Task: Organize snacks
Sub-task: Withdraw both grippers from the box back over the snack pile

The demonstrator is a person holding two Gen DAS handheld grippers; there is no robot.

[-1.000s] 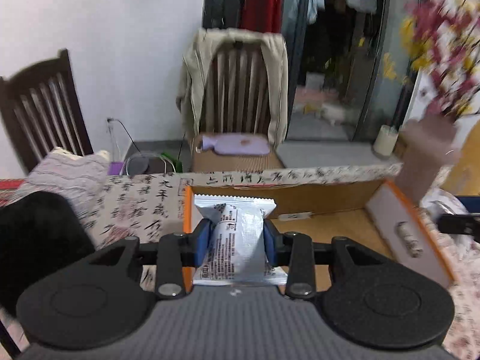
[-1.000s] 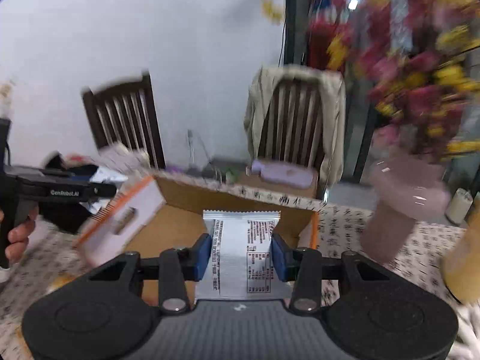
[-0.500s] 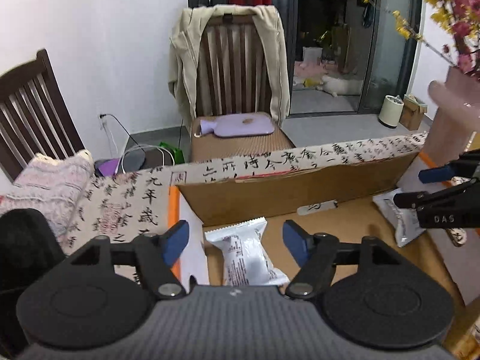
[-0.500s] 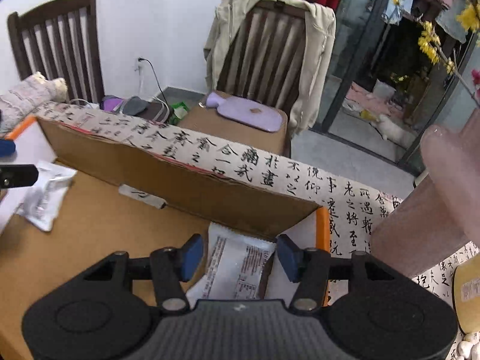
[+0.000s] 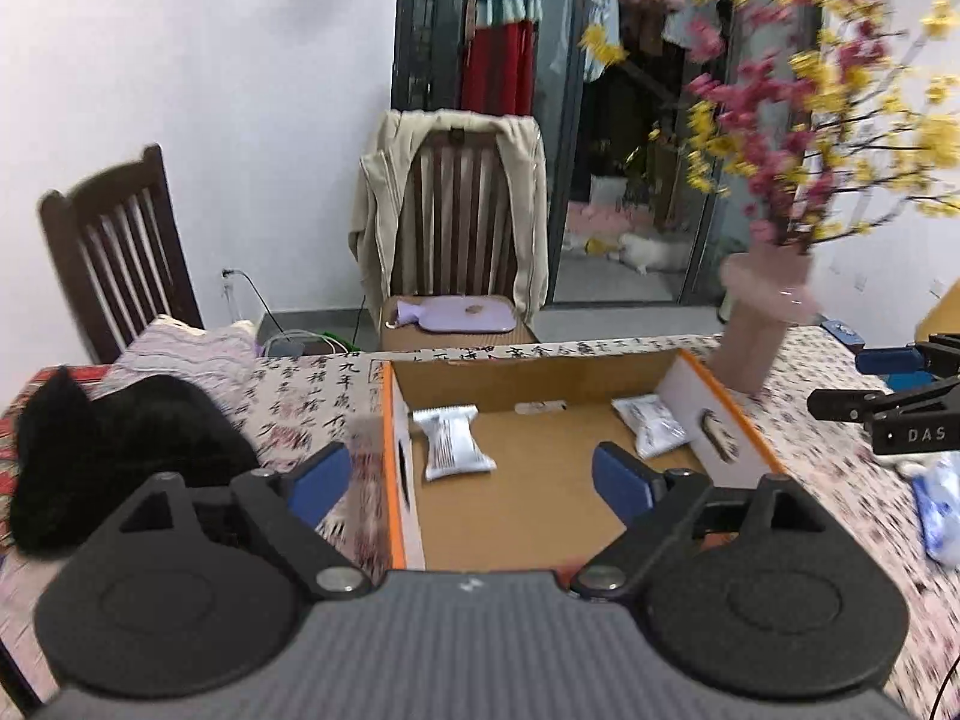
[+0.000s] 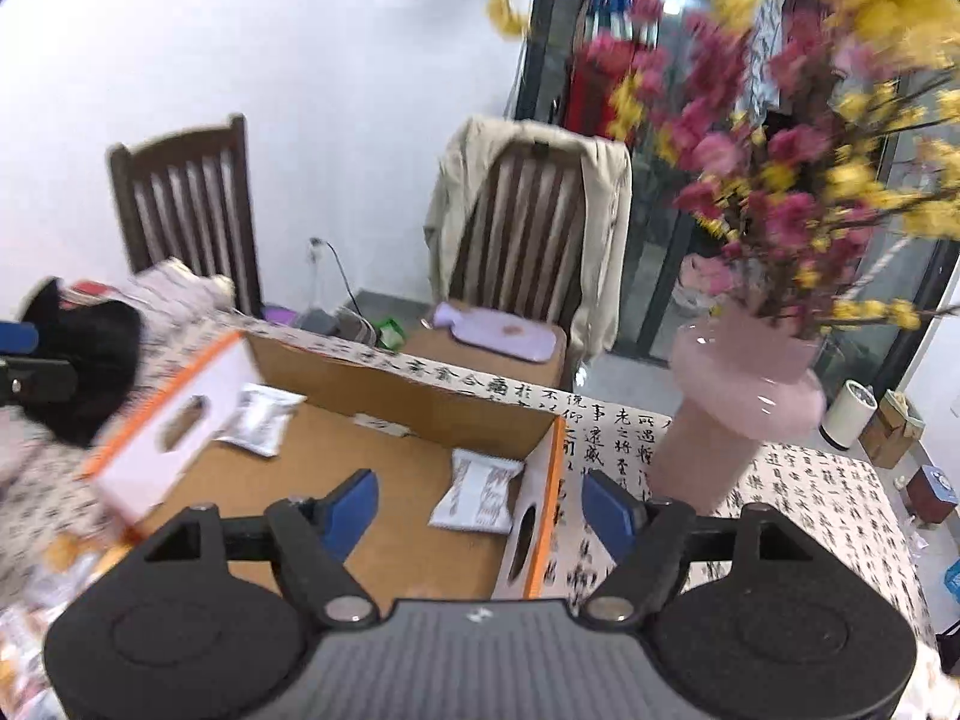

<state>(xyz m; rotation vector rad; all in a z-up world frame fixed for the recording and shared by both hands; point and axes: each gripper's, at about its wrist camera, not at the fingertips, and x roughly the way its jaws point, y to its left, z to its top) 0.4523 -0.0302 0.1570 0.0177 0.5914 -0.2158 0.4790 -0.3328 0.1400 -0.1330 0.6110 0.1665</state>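
An open cardboard box (image 5: 543,516) with orange-edged white side flaps sits on the table; it also shows in the right wrist view (image 6: 384,384). Two white snack packets lie inside it. One lies in the back left corner (image 5: 451,443) (image 6: 259,419). The other lies in the back right corner (image 5: 649,423) (image 6: 482,491). My left gripper (image 5: 471,485) is open and empty, held above the box's near left side. My right gripper (image 6: 480,509) is open and empty, above the box's right flap. It also shows at the right edge of the left wrist view (image 5: 882,414).
A pink vase (image 6: 729,414) of pink and yellow flowers stands just right of the box. A black bundle (image 5: 114,450) lies on the left of the table. More packets lie at the table's right edge (image 5: 939,510). Two wooden chairs (image 5: 465,228) stand behind the table.
Both grippers let go of their white packets into the box, opened wide, then pulled back and up from it. The packets now lie in the back corners.
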